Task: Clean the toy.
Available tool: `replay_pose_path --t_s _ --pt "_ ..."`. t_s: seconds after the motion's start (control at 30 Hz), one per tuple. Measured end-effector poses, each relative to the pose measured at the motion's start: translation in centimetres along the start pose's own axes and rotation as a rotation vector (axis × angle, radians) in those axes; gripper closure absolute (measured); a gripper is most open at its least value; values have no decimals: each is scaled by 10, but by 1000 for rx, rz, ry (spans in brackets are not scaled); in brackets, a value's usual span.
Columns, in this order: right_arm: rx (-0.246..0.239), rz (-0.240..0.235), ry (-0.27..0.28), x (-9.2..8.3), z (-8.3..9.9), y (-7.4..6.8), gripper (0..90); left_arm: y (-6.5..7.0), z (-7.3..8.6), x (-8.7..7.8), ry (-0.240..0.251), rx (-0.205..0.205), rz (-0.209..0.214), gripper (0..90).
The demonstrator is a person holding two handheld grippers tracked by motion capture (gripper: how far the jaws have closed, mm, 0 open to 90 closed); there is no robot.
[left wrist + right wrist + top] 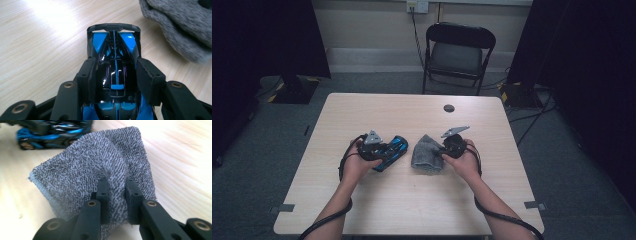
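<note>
Gripping a blue-and-black toy car (115, 75) across its middle, the left gripper (116, 72) has both pads pressed on the car's flanks. Car rests on the wooden table (412, 205), near centre. At the car's 3 o'clock, just beside it, lies a grey towel (100, 165); the right gripper (117, 195) pinches a raised fold of it.

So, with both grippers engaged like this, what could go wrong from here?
The left gripper clamps the glossy toy car across its curved body, so it might squirt out. The right gripper pinches only a small fold of the grey cloth, which could slip free when lifted.
</note>
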State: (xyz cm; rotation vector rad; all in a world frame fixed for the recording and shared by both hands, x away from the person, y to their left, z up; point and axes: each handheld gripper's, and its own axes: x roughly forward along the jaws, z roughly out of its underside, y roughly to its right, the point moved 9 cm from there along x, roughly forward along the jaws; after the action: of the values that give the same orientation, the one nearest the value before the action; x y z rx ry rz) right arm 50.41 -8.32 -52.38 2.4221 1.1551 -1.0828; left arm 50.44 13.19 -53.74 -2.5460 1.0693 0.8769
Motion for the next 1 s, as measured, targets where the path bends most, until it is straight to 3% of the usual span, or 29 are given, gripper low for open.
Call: replay_pose_path --t_s 0.43,1.0 --pt "-149 -169 -15 11 0 -78 767 0 0 0 1 2 -3 517" --pt "-266 -315 -56 35 -4 -144 766 0 0 0 2 -1 -4 518"
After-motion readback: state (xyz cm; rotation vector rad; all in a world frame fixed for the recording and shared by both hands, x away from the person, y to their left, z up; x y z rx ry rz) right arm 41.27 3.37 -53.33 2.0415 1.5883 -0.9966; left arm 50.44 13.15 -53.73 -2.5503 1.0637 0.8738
